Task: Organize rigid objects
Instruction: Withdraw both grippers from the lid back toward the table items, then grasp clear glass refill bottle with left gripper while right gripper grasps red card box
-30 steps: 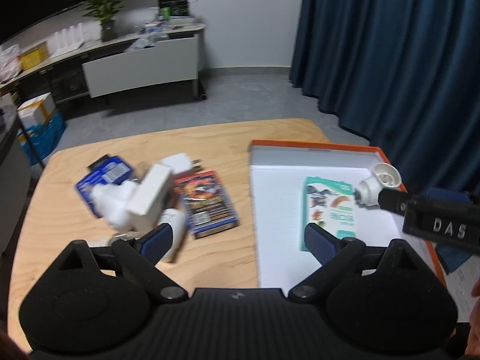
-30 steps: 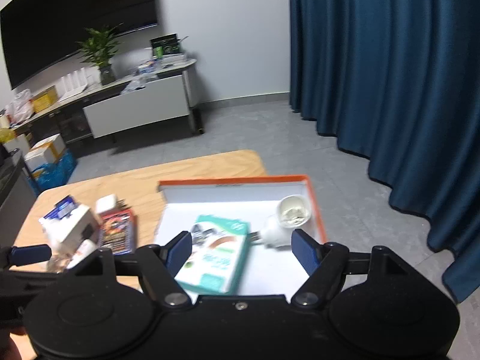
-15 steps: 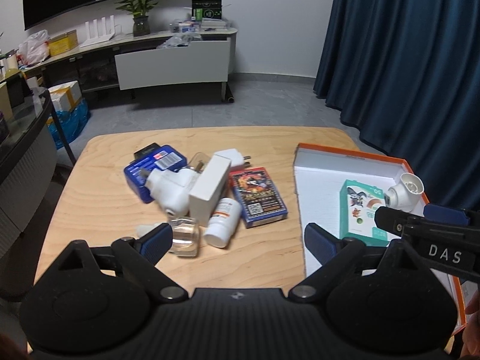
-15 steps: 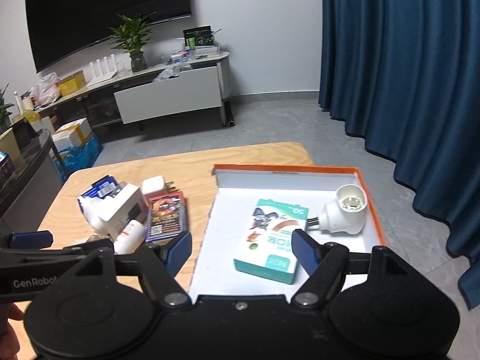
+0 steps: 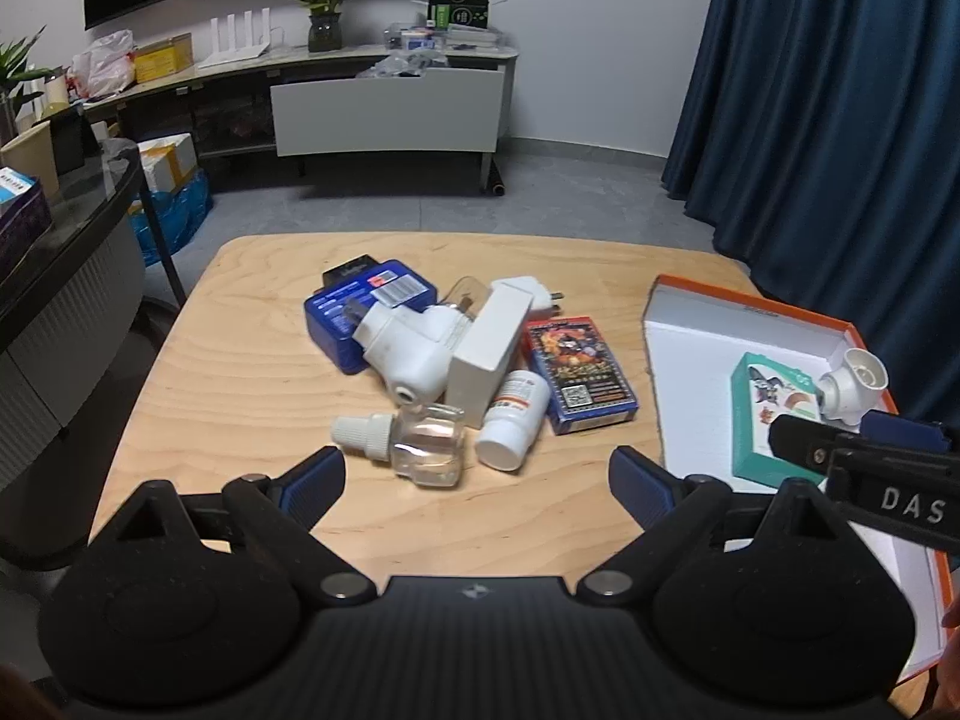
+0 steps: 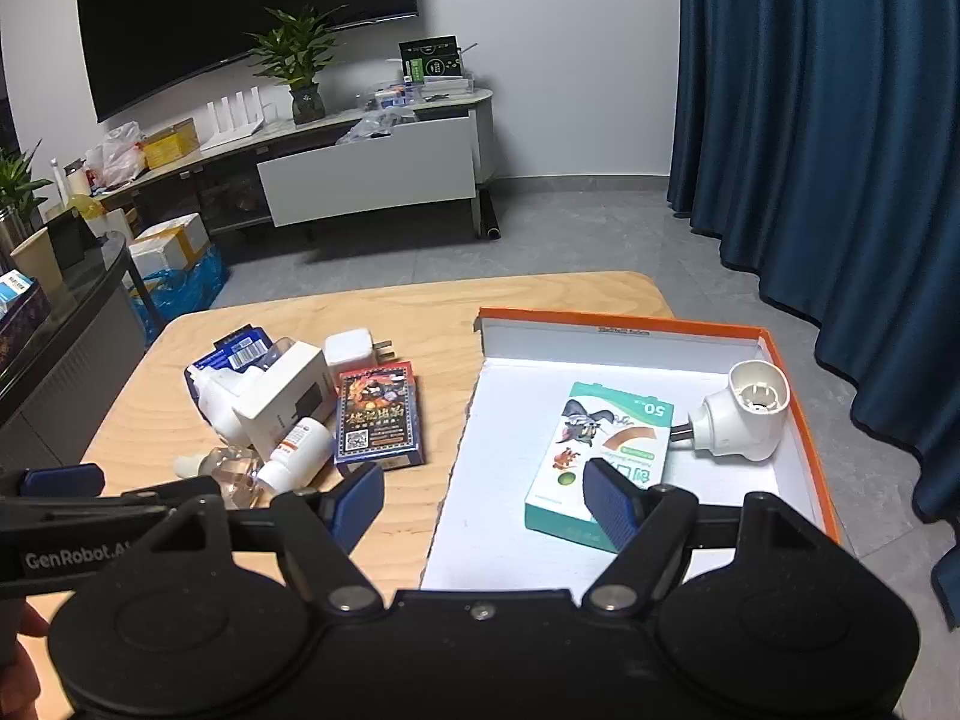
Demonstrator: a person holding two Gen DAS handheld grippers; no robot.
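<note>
A pile lies mid-table: a blue box [image 5: 360, 306], a white plug-in device [image 5: 414, 348], a white carton [image 5: 489, 348], a card box [image 5: 579, 375], a white pill bottle [image 5: 513, 420] and a clear glass bottle [image 5: 420, 444]. My left gripper [image 5: 477, 477] hovers open and empty just in front of the two bottles. At the right, an orange-rimmed white tray [image 6: 600, 348] holds a teal box [image 6: 612, 438] and a white socket adapter [image 6: 744, 420]. My right gripper [image 6: 483, 498] is open and empty above the tray's near left edge.
The wooden table [image 5: 240, 396] has bare wood left of the pile and along the front. A dark counter [image 5: 66, 276] stands close at the left. Blue curtains [image 6: 840, 150] hang at the right. A white charger [image 5: 528, 294] sits behind the pile.
Both grippers have shifted left across the table, so the pile now sits centred in the left wrist view and the tray lies further right. Both stayed open and empty.
</note>
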